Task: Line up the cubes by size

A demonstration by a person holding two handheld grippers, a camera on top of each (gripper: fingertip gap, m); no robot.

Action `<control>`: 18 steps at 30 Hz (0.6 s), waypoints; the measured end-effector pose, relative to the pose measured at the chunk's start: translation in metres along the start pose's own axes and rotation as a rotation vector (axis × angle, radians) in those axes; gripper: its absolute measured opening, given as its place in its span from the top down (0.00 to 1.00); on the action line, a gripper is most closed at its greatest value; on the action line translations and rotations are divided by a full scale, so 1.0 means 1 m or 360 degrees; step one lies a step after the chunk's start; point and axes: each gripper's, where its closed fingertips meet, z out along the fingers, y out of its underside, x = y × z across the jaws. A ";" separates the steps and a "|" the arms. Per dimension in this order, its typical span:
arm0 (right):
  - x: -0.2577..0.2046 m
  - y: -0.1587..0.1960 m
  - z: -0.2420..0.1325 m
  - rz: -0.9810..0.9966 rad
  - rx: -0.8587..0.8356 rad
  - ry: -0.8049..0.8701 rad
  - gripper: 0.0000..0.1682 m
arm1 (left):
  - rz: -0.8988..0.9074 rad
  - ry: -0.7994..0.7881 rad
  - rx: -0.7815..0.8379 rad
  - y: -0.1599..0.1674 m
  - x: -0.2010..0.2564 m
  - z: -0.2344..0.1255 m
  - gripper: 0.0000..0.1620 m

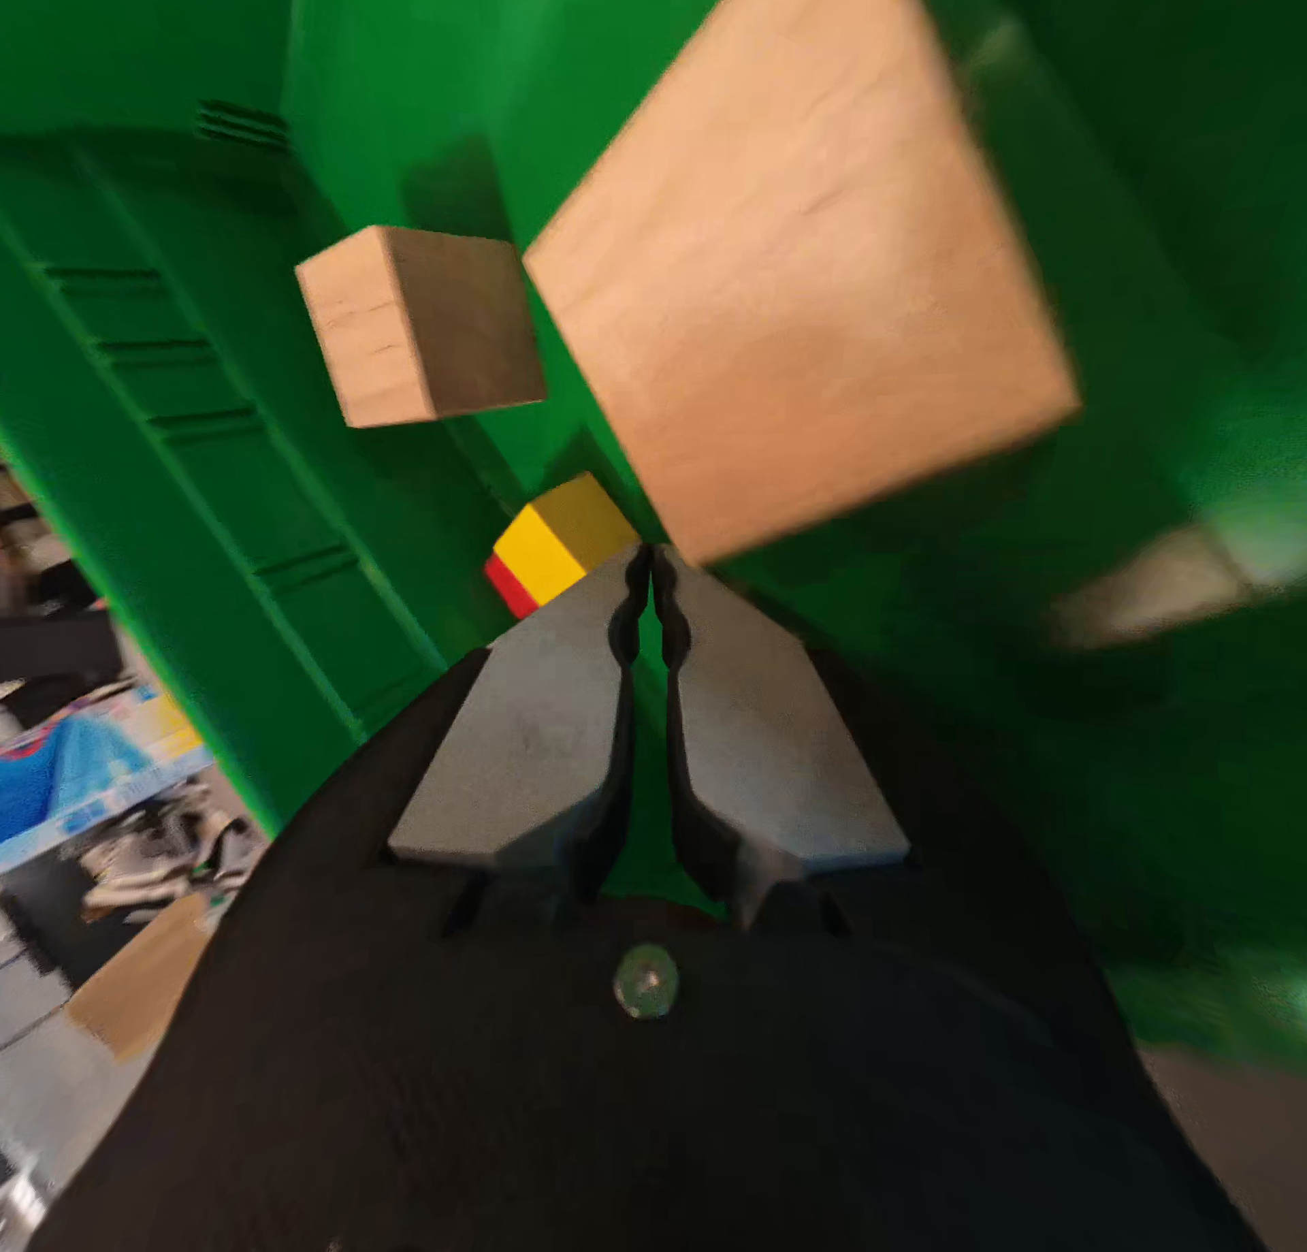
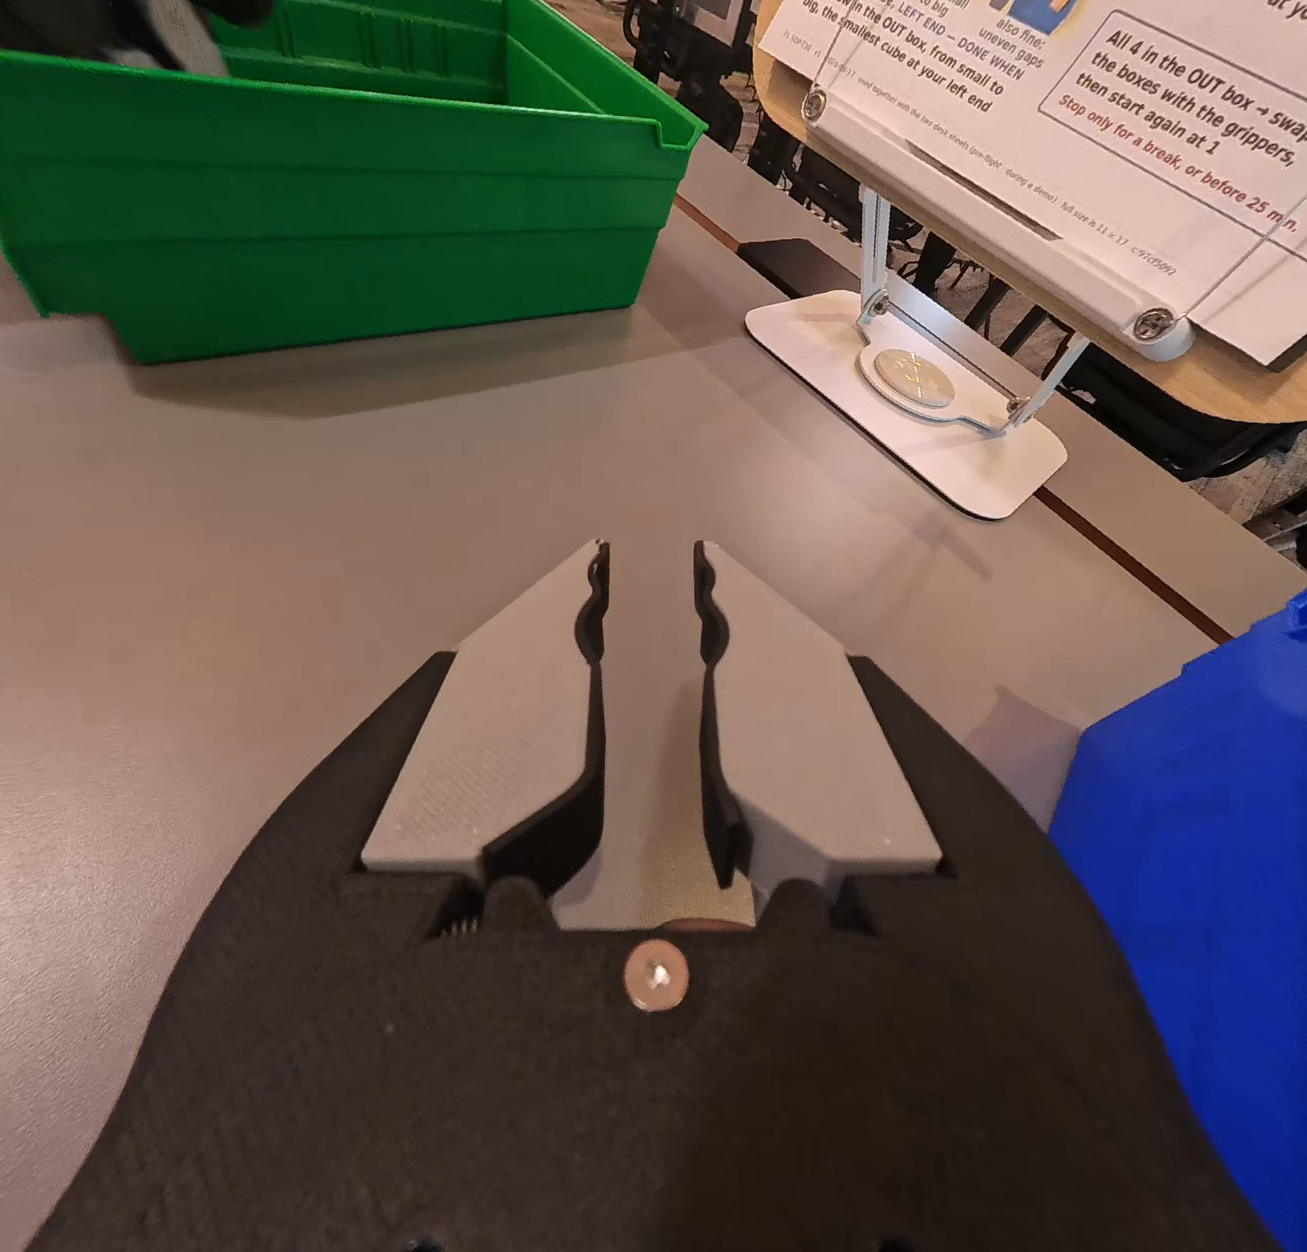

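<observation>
Inside the green plastic bin [image 1: 212, 440], going from left to right in the left wrist view, sits a medium pale wooden cube [image 1: 417, 327], then a small yellow-and-red cube [image 1: 552, 546] tucked close against the bin's wall, then a large pale wooden cube [image 1: 799, 249], blurred and close to the camera. A further pale blur [image 1: 1160, 581] at the far right is too smeared to identify. The left gripper [image 1: 649, 557] hangs over the bin with its fingers pressed nearly together and nothing between them, its tips just beside the small cube and the large cube's lower corner.

The cubes look rigid, light and smooth-faced, so they should take a firm squeeze without harm; a grip across two opposite flat faces, near mid-height, seems safest, since a hold on edges or corners would likely twist out. The small cube's place by the wall may leave little room for a finger.

In the right wrist view, the right gripper [image 2: 651, 546] hovers over the grey surface [image 2: 353, 511] with fingers spread and empty, the green bin to its left, a white document stand [image 2: 919, 397] beyond, and a blue plastic box [image 2: 1202, 864] at right.
</observation>
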 end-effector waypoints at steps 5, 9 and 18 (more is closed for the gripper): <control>0.000 0.000 -0.001 -0.0015 -0.0005 0.0008 0.88 | -0.0190 -0.0539 0.0092 -0.019 -0.062 0.011 1.00; 0.000 -0.002 -0.001 -0.0003 0.0013 -0.0006 0.88 | -0.0391 -0.0507 0.0359 -0.032 -0.053 -0.014 1.00; -0.002 0.002 0.001 -0.0027 -0.0025 -0.0007 0.88 | -0.0684 -0.0337 0.1009 -0.050 -0.014 -0.104 0.93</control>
